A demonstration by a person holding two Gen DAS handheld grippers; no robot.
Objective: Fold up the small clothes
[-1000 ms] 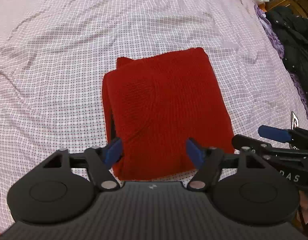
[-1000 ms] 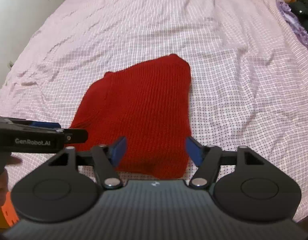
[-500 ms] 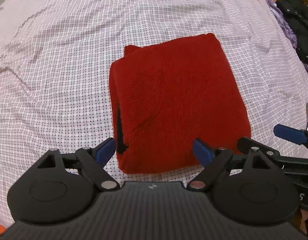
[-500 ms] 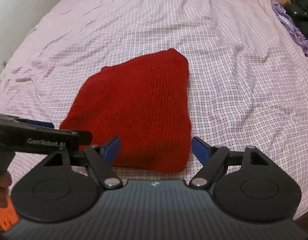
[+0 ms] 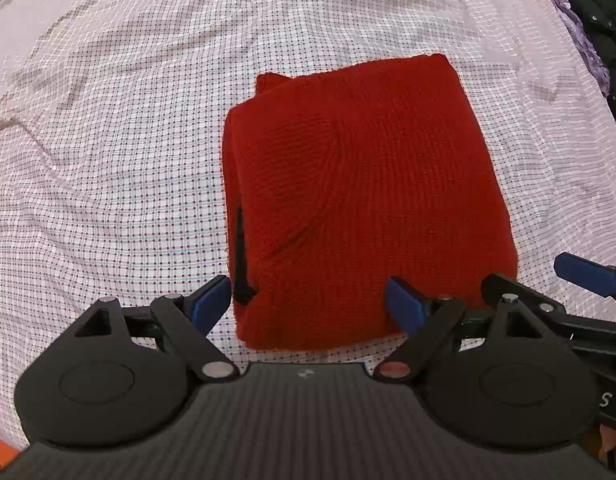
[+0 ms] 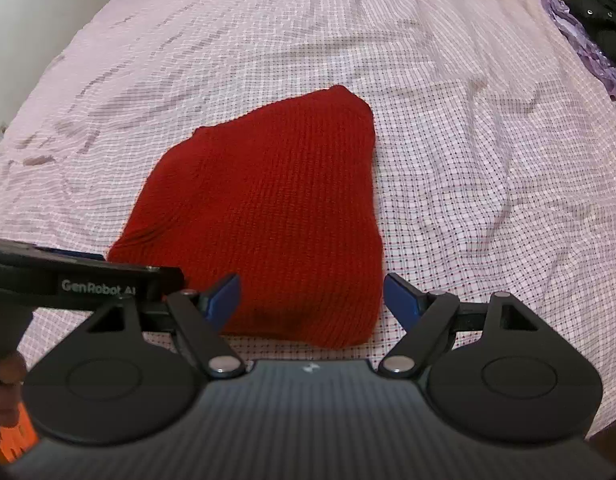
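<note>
Both grippers have pulled back from the sweater over the last second, so its near edge now shows clear of the fingers, with a strip of sheet below it in each view.

From the left wrist, the left gripper [image 5: 308,306] hangs with its fingers spread wide and empty, straddling the near left part of the sweater [image 5: 360,200]. The sweater lies folded into a rough rectangle on the sheet [image 5: 107,160], straight ahead of the fingers, its long axis running away from the camera. A dark slit [image 5: 240,256] shows at its left edge, and a small bump of knit pokes out at the far left corner. The right gripper's fingers enter at the right edge of this view, also apart.

From the right wrist, the right gripper [image 6: 312,298] is likewise spread and holds nothing. The sweater [image 6: 267,208] sits ahead and slightly left of its fingers, the near right corner between them. The left gripper's body [image 6: 83,282] crosses at the left. Dark clothes [image 6: 604,12] lie at the far right.

Both grippers look about equally near the front edge; the fold appears finished, or one more fold away from the camera would start there.
</note>
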